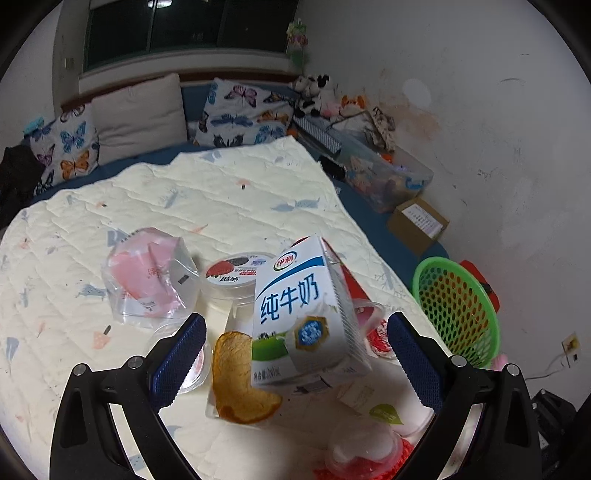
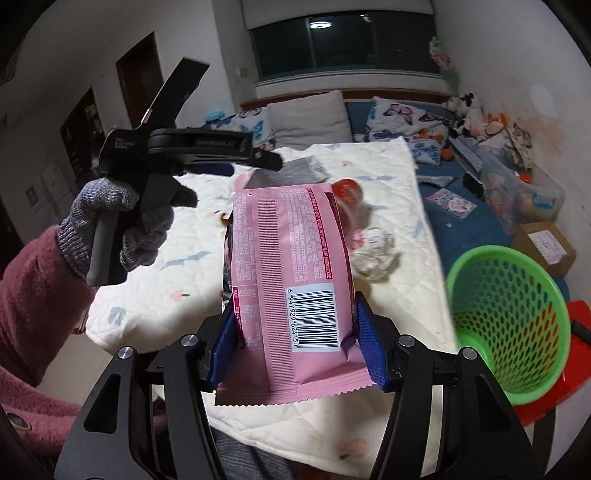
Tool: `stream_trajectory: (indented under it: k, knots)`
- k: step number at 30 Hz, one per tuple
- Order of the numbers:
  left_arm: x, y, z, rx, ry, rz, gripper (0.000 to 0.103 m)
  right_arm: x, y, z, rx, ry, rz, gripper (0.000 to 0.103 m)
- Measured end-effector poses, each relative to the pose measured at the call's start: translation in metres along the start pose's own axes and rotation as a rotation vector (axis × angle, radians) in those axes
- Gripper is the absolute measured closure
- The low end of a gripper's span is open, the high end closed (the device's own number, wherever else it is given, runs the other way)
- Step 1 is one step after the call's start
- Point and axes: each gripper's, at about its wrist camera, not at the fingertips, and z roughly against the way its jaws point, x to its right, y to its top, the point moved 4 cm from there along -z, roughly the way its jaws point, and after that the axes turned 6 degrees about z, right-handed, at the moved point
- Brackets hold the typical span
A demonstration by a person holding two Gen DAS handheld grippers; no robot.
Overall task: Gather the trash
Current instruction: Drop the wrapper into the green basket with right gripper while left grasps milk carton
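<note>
Right wrist view shows the right gripper (image 2: 295,343) clamping a pink snack wrapper (image 2: 288,288) near the green basket (image 2: 517,295), probably for dropping, while the left gripper (image 1: 295,365) hovers wide open over the milk carton (image 1: 306,317).

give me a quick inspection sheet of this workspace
surface: cream quilted mat spread on a blue bed
job's things: milk carton, yogurt cup, clear bag, orange peel, pink wrapper, green basket
clutter: butterfly pillows, plush toys, cardboard box
grippers: left gripper open around the carton; right gripper shut on the wrapper
cables: white cord at a wall socket
surroundings: dark window, stained white wall
</note>
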Motion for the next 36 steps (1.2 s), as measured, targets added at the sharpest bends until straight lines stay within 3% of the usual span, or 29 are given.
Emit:
stream_trajectory:
  k: [11,14,16,18,19,23,29,36]
  knots:
    - [-0.006,0.012,-0.041,-0.15,-0.153,0.076,0.008,0.044,-0.011,0.008,-0.003,-0.1,-0.077,0.044]
    - [-0.007,0.012,-0.051,-0.174,-0.163,0.081,0.008,0.06,-0.015,0.01,-0.005,-0.144,-0.098,0.044]
    - [-0.008,0.01,-0.055,-0.182,-0.171,0.086,0.014,0.072,-0.018,0.01,-0.01,-0.178,-0.116,0.044]
    - [-0.011,0.011,-0.059,-0.192,-0.178,0.097,0.029,0.087,-0.022,0.01,-0.017,-0.203,-0.138,0.044]
    - [-0.013,0.01,-0.061,-0.196,-0.181,0.106,0.03,0.091,-0.023,0.01,-0.021,-0.213,-0.149,0.044]
    - [-0.014,0.009,-0.057,-0.177,-0.182,0.117,0.033,0.119,-0.028,0.007,-0.038,-0.27,-0.194,0.044]
    - [-0.002,0.011,-0.033,-0.097,-0.14,0.058,0.033,0.165,-0.042,-0.005,-0.086,-0.343,-0.273,0.043]
    - [0.031,0.021,0.003,-0.024,-0.171,-0.007,0.033,0.212,-0.058,-0.023,-0.145,-0.402,-0.351,0.042]
